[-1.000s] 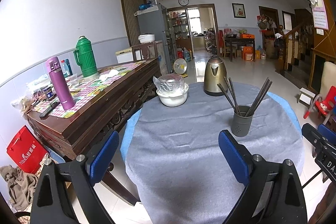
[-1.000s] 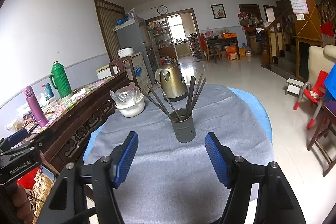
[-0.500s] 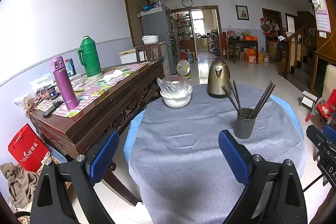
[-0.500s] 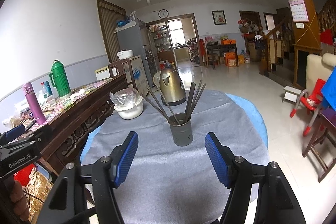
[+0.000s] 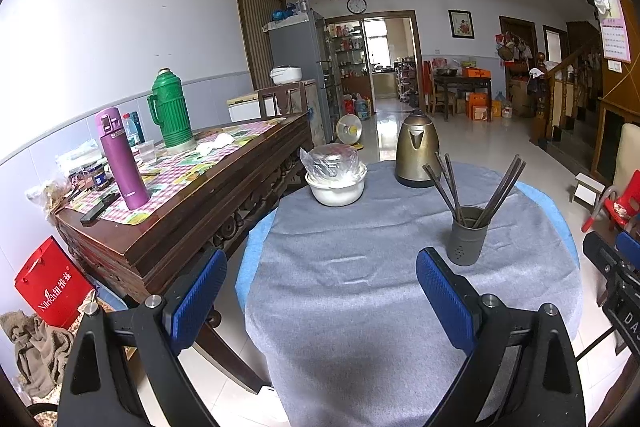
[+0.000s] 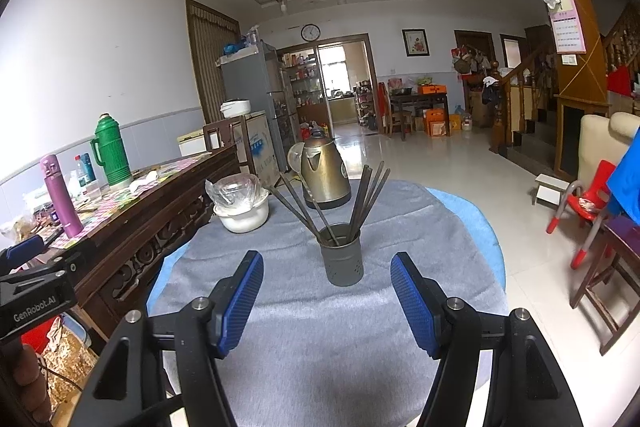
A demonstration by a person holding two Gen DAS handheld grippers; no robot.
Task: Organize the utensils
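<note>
A grey perforated utensil holder (image 6: 342,255) stands on the round table with a grey cloth (image 6: 320,339). Several dark chopsticks (image 6: 366,199) lean out of it to both sides. It also shows in the left wrist view (image 5: 467,237), right of centre. My right gripper (image 6: 326,301) is open and empty, back from the holder and in line with it. My left gripper (image 5: 320,303) is open and empty, near the table's front edge, with the holder beyond its right finger (image 5: 444,303).
A bronze kettle (image 6: 325,173) and a white bowl covered in plastic (image 6: 241,207) stand at the back of the table. A wooden sideboard (image 5: 192,203) with a purple flask (image 5: 120,159) and a green thermos (image 5: 170,109) runs along the left. A red child's chair (image 6: 584,203) stands right.
Both grippers have drawn back from the table and risen a little, so the holder looks smaller and farther. Both stay open. Nothing on the table has moved.
</note>
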